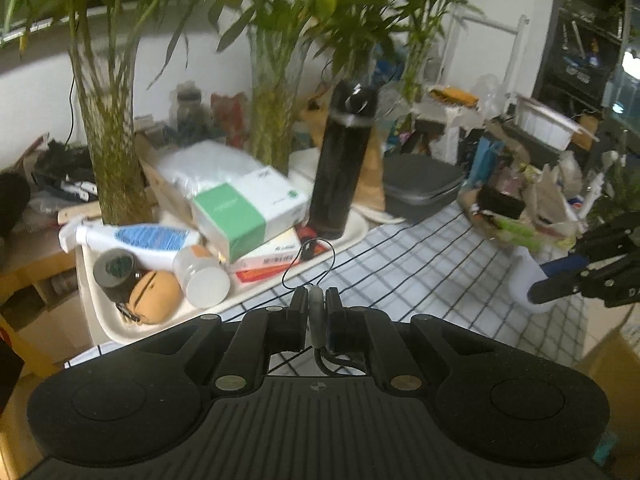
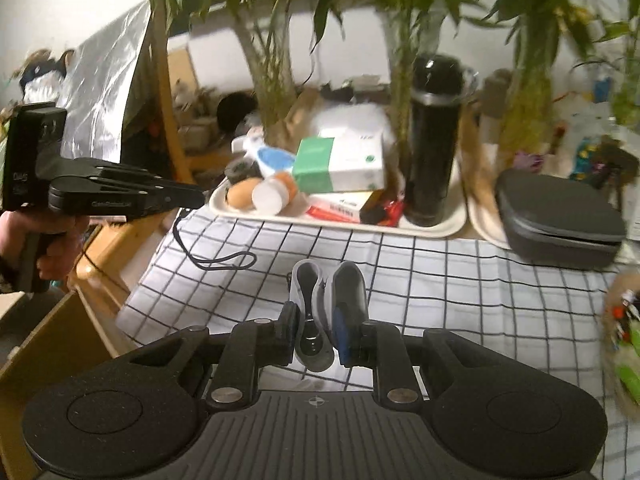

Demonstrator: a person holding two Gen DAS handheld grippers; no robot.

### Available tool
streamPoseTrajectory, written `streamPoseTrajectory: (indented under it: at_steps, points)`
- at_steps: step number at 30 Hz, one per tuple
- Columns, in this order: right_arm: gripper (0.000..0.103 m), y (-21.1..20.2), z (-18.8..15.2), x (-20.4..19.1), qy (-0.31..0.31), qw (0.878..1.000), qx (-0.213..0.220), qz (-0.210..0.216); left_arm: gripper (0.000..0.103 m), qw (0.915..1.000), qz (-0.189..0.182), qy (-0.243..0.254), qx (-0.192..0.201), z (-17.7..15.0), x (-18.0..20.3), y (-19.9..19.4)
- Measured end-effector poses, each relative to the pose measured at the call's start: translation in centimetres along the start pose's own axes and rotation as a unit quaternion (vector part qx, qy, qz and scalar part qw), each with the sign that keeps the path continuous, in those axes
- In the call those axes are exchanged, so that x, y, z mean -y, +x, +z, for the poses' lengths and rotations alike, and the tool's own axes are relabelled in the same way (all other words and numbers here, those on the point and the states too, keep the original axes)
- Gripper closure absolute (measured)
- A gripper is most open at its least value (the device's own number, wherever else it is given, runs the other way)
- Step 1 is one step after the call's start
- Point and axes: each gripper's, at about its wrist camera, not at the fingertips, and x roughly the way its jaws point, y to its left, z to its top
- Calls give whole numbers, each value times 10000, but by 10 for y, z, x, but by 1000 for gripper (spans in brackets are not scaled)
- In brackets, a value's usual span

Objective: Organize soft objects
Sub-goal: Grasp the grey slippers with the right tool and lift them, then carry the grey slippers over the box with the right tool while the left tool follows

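- The checked tablecloth (image 2: 460,280), white with thin black lines, covers the table and takes most of the lower part of both wrist views.
- Bamboo plants (image 1: 112,128) with green leaves stand behind the trays, and their stems rise out of the top of the pictures.
- A cream tray (image 2: 440,228) lies at the far edge of the cloth and is full of things.
- A second cream tray, just to the right of the first in the right wrist view, holds a dark grey zip case (image 2: 560,220).
- A tall black flask (image 1: 340,160) stands upright on the right part of the first tray.
- A green and white box (image 1: 248,212) lies on a red and white box (image 1: 272,256) in the middle of that tray.
- A white spray bottle (image 1: 136,240) with a blue label lies on its side at the left of the tray.
- Beside it are a white jar with an orange body (image 1: 200,276), a dark roll (image 1: 114,270) and a brown rounded object (image 1: 154,296).
- The right gripper (image 2: 320,336) is closed on a grey soft pouch (image 2: 314,320), which is open at its top and hangs above the cloth between the two pads.
- The left gripper (image 1: 318,312) is closed tightly on a thin grey piece (image 1: 317,316), from which a thin black cord (image 1: 308,256) makes a loop over the cloth; what the grey piece is I cannot tell.
- In the right wrist view a hand (image 2: 24,240) holds the handle of the left gripper at the left edge.
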Motion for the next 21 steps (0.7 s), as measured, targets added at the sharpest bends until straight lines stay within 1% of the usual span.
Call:
streamPoseTrajectory:
  at_steps: [3, 10, 15, 21]
  points:
    - [81, -20, -6, -11, 136, 9997, 167, -99, 94, 9998, -76, 86, 149, 5, 11, -20]
    - [80, -61, -20, -29, 411, 9979, 498, -104, 94, 9981, -267, 137, 533, 25, 32, -61]
    - [80, -86, -27, -40, 481, 9969, 584, -227, 94, 9970, -390, 272, 604, 37, 46, -86]
    - [80, -112, -35, -54, 505, 9960, 641, -360, 94, 9964, -498, 439, 531, 35, 65, -113]
